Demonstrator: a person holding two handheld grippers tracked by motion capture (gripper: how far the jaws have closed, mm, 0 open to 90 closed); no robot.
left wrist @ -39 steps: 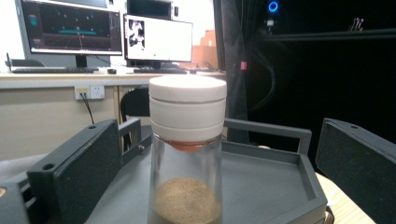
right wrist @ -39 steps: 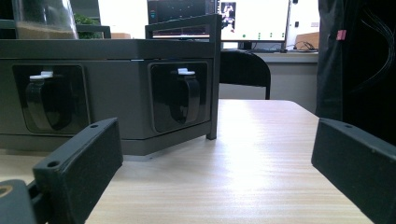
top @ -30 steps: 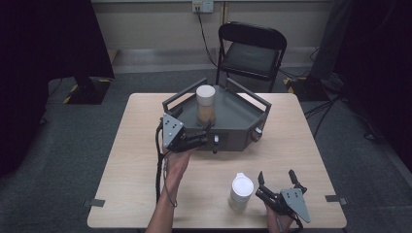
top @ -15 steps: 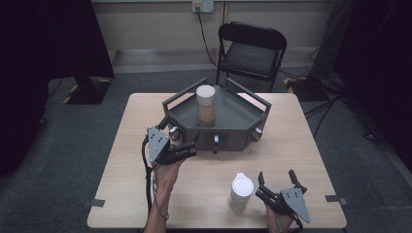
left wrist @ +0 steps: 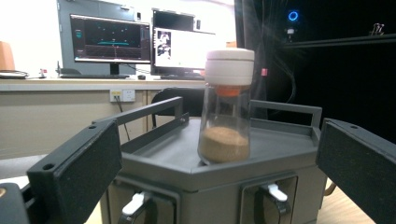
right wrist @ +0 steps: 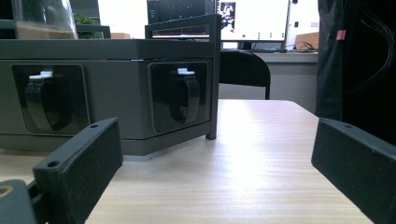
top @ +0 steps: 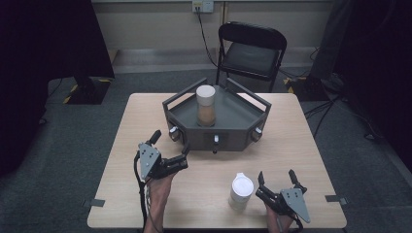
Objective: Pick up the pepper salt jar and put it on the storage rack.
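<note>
Jar [top: 205, 105] of brown powder stands upright on grey tray [top: 243, 121] mid-desk [top: 301, 145], your left claw [top: 170, 148] spread empty just before it, right claw [top: 277, 178] spread beside white-lidded cup [top: 241, 191].

A fixed overhead camera looks forward and down across the whole bench [top: 291, 145] toward a chair [top: 252, 51]. Two claw-mounted cameras sit low near bench level, facing the grey tray [left wrist: 187, 161] close up; both share its front latches [right wrist: 186, 93] and the monitors [left wrist: 112, 37] behind.
</note>
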